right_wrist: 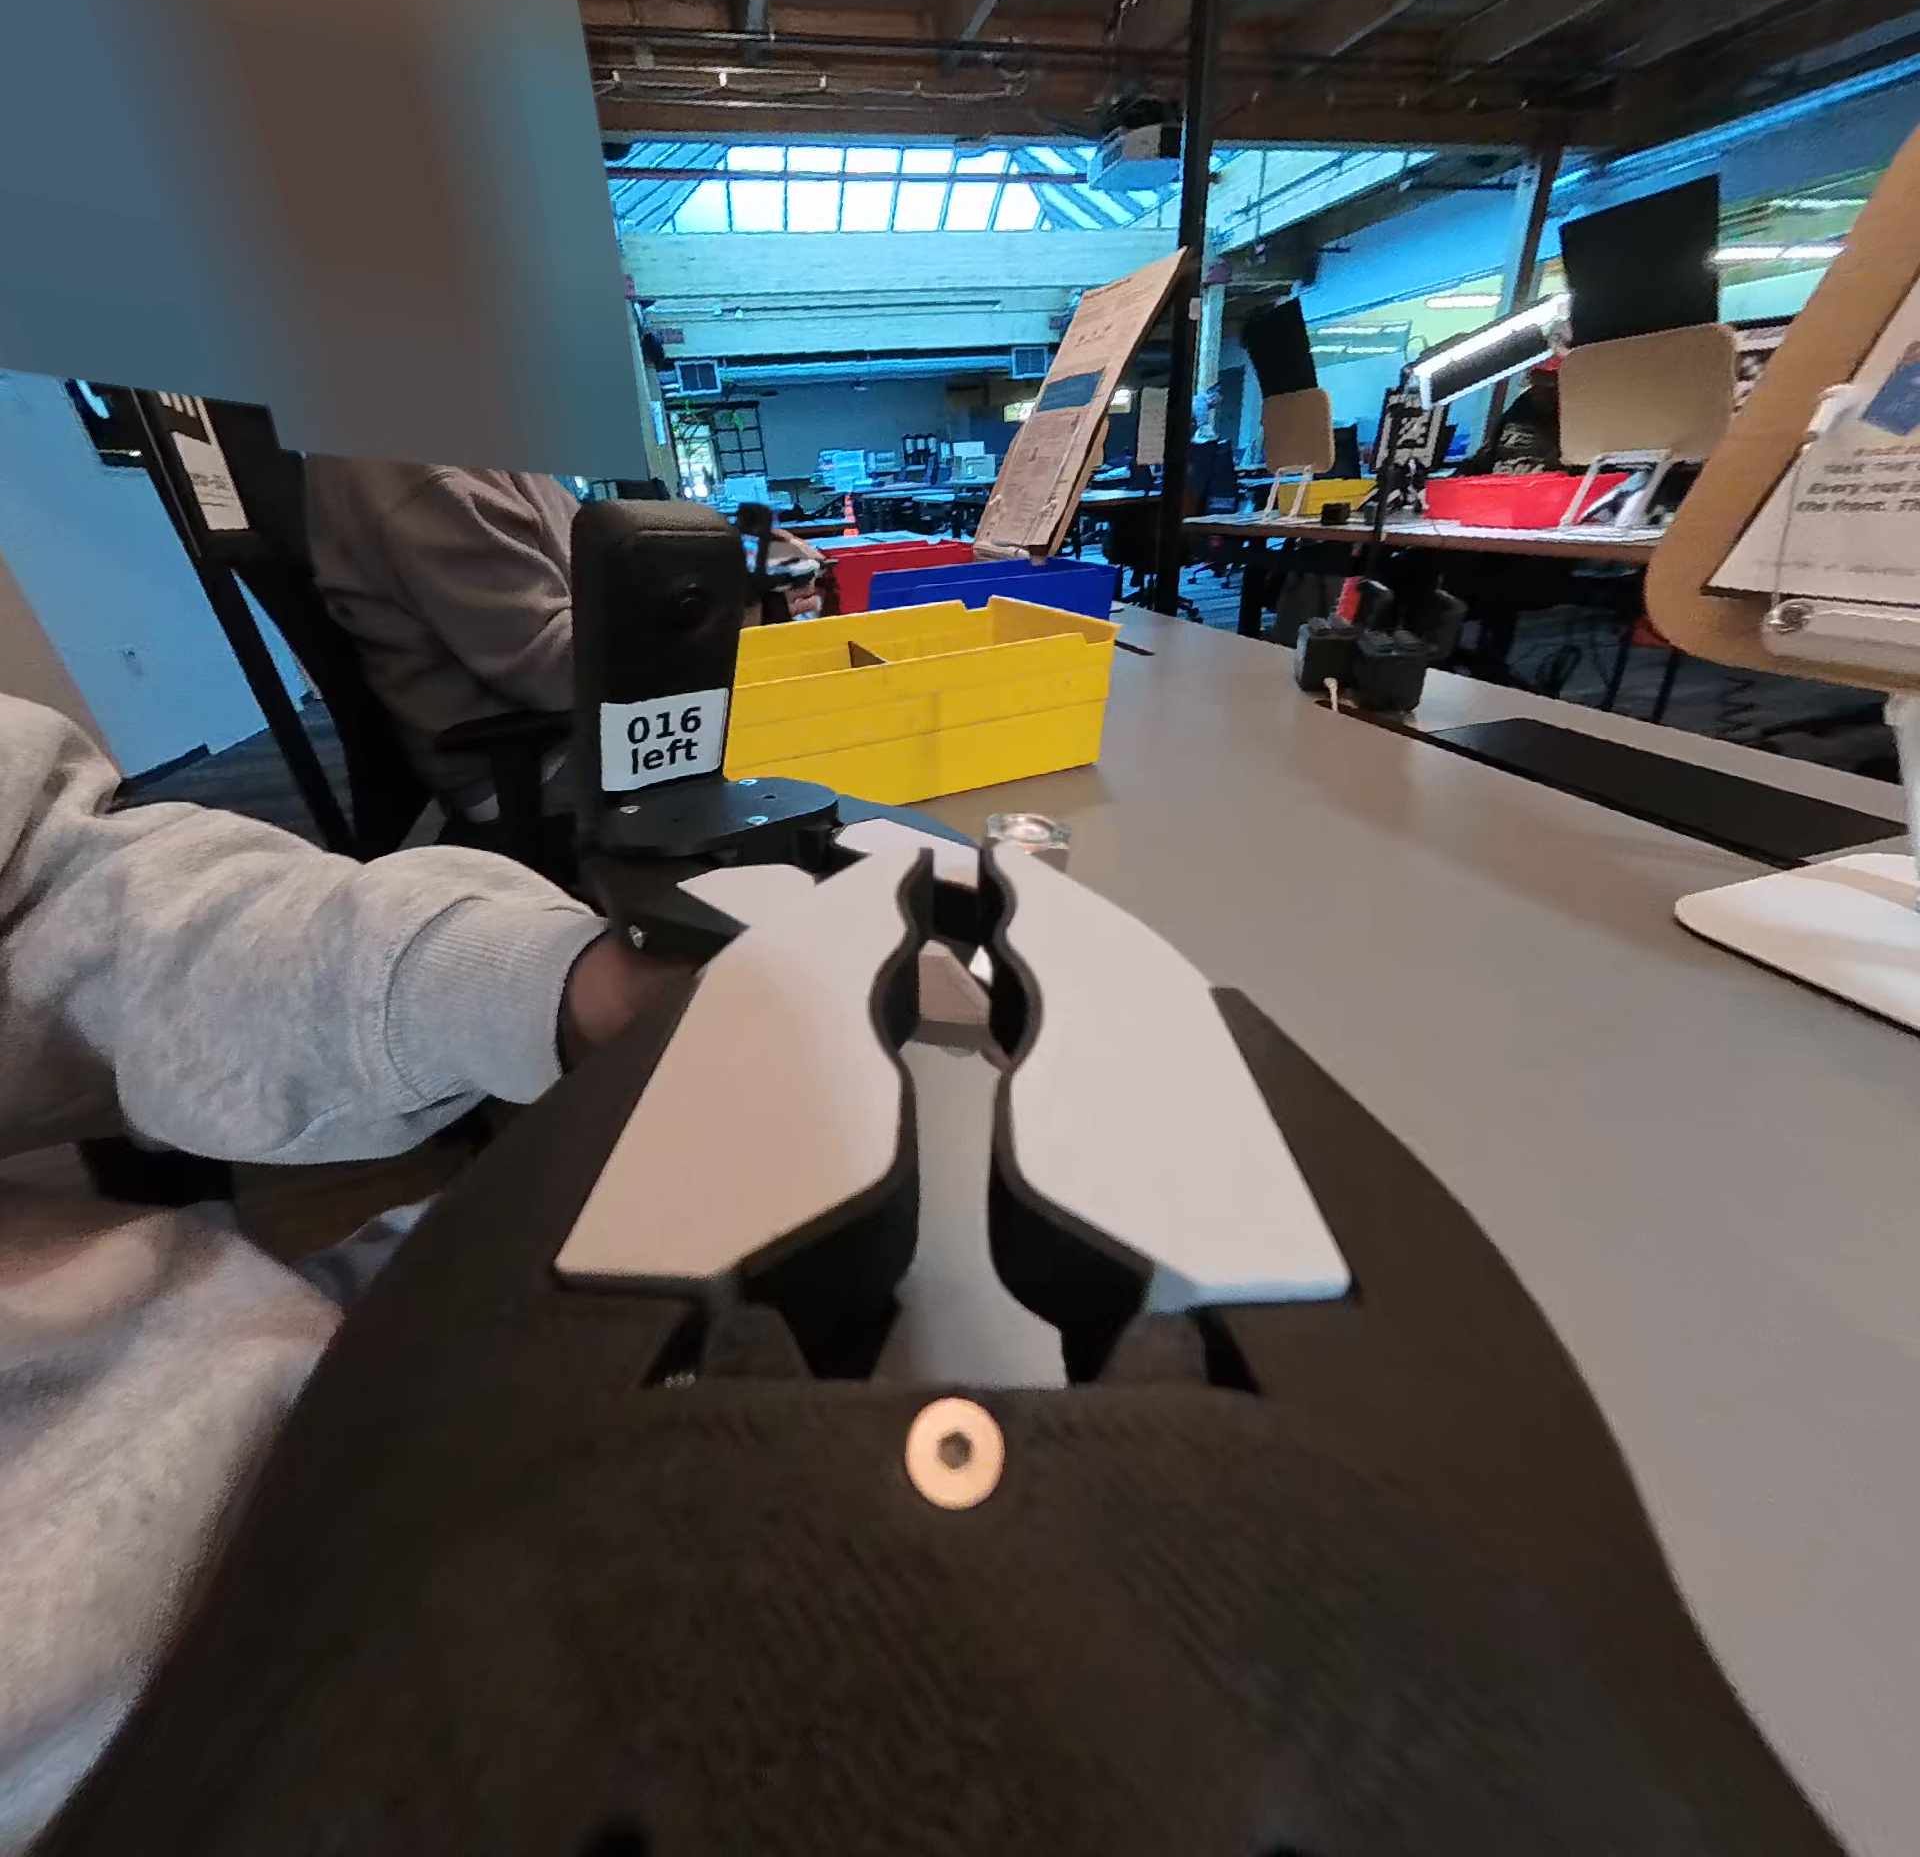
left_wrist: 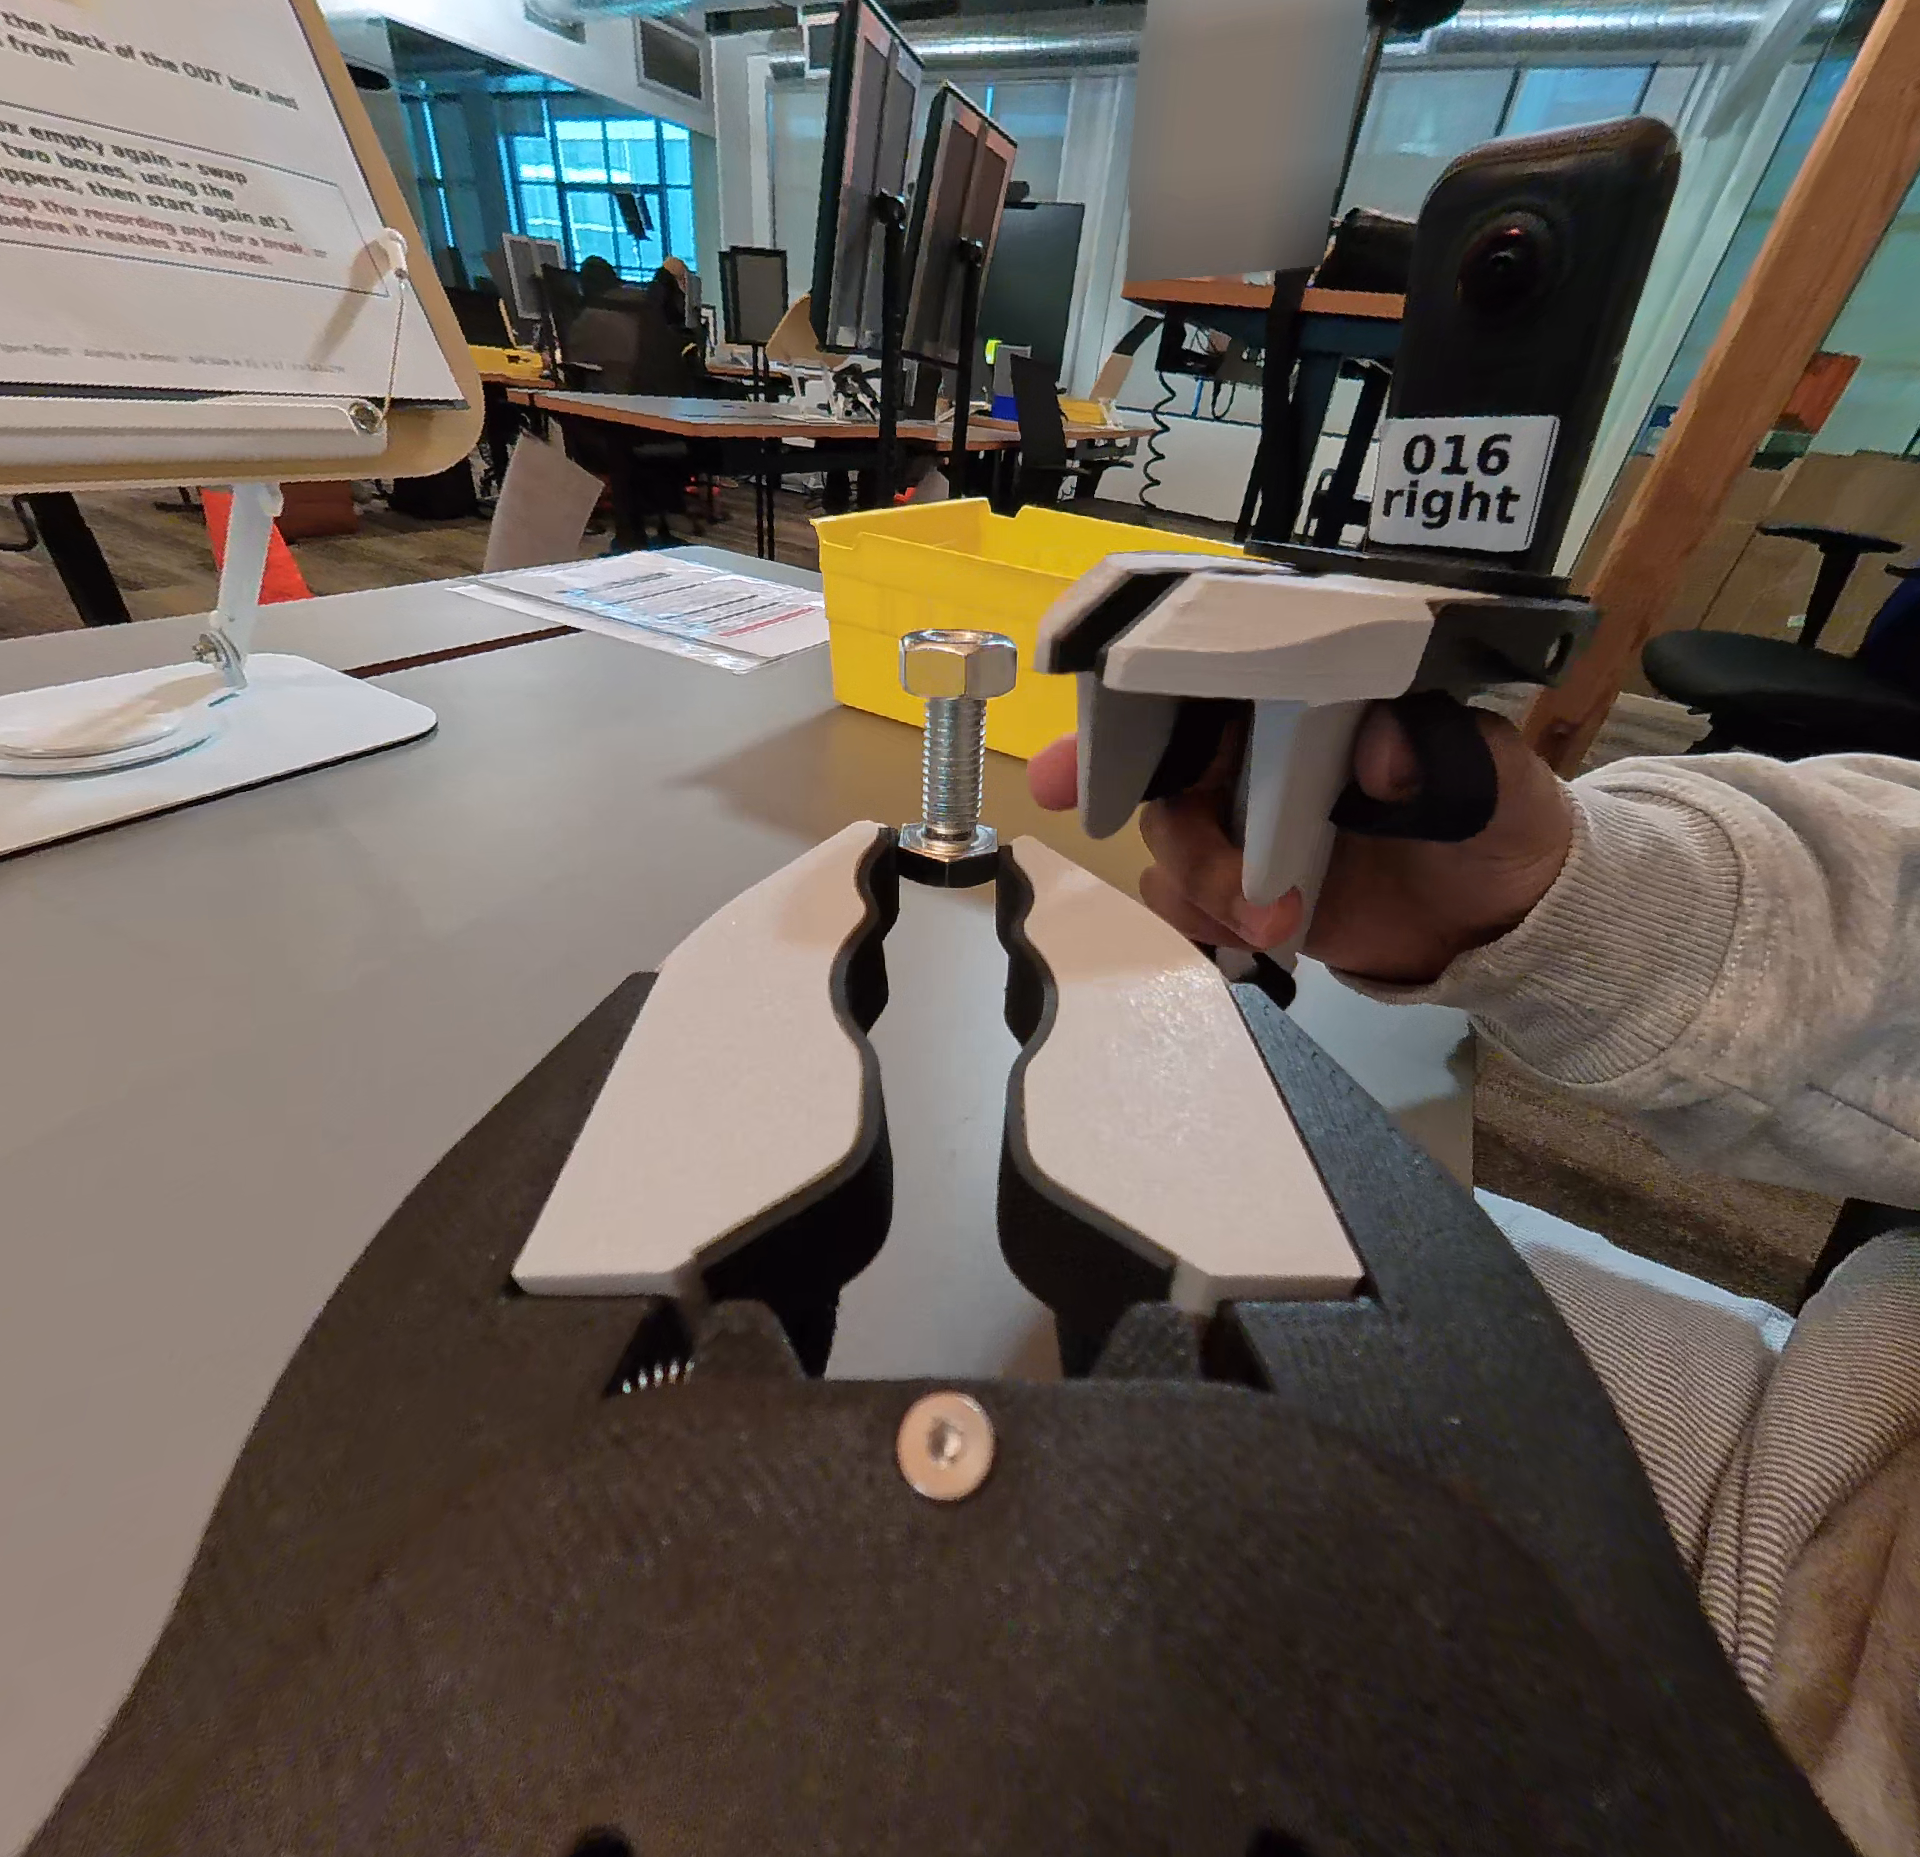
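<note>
Left gripper (left_wrist: 945, 851): jaws clamped on a small hex nut (left_wrist: 945, 839) at the foot of a bolt (left_wrist: 954, 758). The grip is at the very tips, and the black inner pads press the nut from both sides. The bolt stands upright just above the table (left_wrist: 416, 976), with its threaded shaft bare between the gripped nut and a larger hex piece (left_wrist: 957, 661) at the top. Whether that top piece is the bolt's head or a second nut cannot be told from either view. Most of the thread shows between the two hex parts, so they sit well apart along the shaft.

Right gripper (left_wrist: 1081, 623): held in a person's hand (left_wrist: 1351, 872), level with the top hex piece and just beside it on the right. No contact is visible. Its own camera shows the jaws narrowly apart, with nothing between them. The shiny top of the bolt appears just beyond the tips.

Surroundings: a yellow bin (left_wrist: 904, 581) stands on the table behind the bolt. Its contents are hidden from the left view. The right view shows a divider inside it but no parts. A document stand (left_wrist: 208, 249) holding a printed sheet is at the far left. A laminated sheet (left_wrist: 665, 602) lies flat beside the bin.

Finding: the bolt is secured by one gripper only, and the other is close but not engaged.
</note>
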The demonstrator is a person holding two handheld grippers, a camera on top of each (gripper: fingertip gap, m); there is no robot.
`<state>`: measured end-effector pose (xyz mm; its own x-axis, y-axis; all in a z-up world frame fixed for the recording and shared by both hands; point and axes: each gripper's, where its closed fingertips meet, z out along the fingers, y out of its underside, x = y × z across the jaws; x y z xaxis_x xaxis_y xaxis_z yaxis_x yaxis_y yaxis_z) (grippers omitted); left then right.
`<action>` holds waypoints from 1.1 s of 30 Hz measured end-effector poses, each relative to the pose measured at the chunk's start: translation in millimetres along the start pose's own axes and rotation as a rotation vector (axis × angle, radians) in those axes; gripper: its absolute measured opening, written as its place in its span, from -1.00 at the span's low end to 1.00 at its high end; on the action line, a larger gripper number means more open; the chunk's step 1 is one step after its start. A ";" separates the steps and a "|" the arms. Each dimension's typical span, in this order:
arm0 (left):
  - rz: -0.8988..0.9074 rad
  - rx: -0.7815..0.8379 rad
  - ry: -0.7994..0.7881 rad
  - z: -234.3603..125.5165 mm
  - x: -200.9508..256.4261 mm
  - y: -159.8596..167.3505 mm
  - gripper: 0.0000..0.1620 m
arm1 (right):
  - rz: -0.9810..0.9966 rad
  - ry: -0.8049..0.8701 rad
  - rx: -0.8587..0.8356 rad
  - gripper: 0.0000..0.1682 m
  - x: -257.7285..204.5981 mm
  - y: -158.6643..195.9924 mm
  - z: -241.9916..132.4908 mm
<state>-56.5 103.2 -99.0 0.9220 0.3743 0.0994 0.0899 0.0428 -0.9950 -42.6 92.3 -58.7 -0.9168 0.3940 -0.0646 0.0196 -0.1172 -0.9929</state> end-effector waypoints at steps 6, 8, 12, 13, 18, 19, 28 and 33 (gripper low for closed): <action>0.009 -0.004 0.006 0.8 2.2 0.5 -0.78 | -0.018 0.057 0.049 -0.55 9.6 -4.2 0.1; 0.007 -0.003 0.004 0.7 1.9 0.3 -0.78 | -0.015 0.027 0.034 -0.52 4.1 -1.5 2.9; -0.002 0.001 0.001 0.2 0.2 0.0 -0.78 | 0.004 -0.052 0.049 -0.70 -10.6 -6.9 1.6; -0.003 0.000 0.001 0.2 0.2 0.0 -0.78 | 0.019 -0.050 0.054 -0.69 -9.6 -8.1 0.7; 0.012 -0.003 0.003 0.5 2.2 0.3 -0.78 | 0.026 0.024 0.099 -0.45 4.7 -12.1 -1.5; 0.014 -0.004 0.003 0.6 2.3 0.4 -0.78 | 0.022 0.028 0.100 -0.39 5.2 -11.2 -0.4; -0.015 0.010 -0.027 -2.1 -6.7 -1.3 -0.78 | -0.040 -0.004 0.010 -0.59 -6.3 0.6 5.4; -0.001 0.003 -0.020 -1.4 -4.4 -0.6 -0.78 | -0.041 0.027 0.043 -0.35 -0.7 -1.5 6.3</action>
<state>-60.1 100.2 -98.8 0.9141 0.3927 0.1008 0.0899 0.0463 -0.9949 -44.6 86.4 -56.5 -0.9056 0.4233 -0.0273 -0.0355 -0.1397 -0.9896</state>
